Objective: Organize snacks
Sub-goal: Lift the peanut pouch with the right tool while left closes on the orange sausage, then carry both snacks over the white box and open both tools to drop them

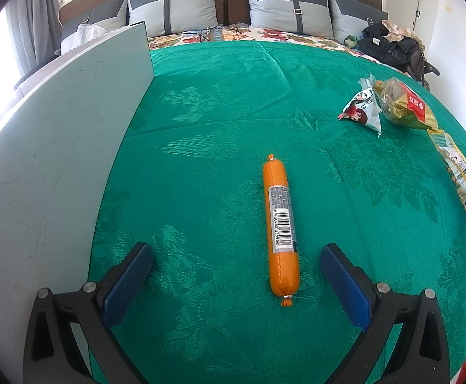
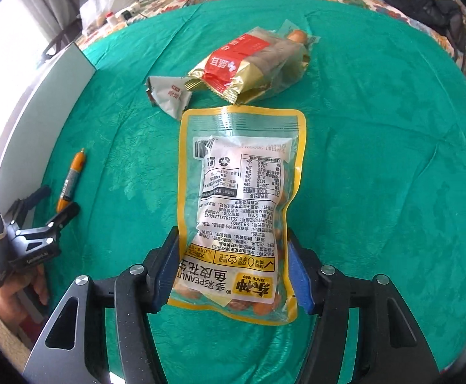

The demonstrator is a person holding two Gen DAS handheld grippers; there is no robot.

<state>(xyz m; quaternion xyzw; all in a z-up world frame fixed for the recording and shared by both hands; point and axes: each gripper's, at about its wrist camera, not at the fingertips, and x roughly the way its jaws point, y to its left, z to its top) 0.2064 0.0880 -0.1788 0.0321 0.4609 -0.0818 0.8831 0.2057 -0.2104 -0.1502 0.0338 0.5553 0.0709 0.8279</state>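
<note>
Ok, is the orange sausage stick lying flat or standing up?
Lying flat. The orange sausage stick rests lengthwise on the green cloth, barcode label up, between the left gripper's open jaws, which do not touch it.

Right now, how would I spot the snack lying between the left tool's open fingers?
Look at the green bedspread, near the tall grey board on its left. In front of the left gripper lies an orange sausage stick. Unlike the flat bags nearby, it is a slim tube with a barcode label.
</note>
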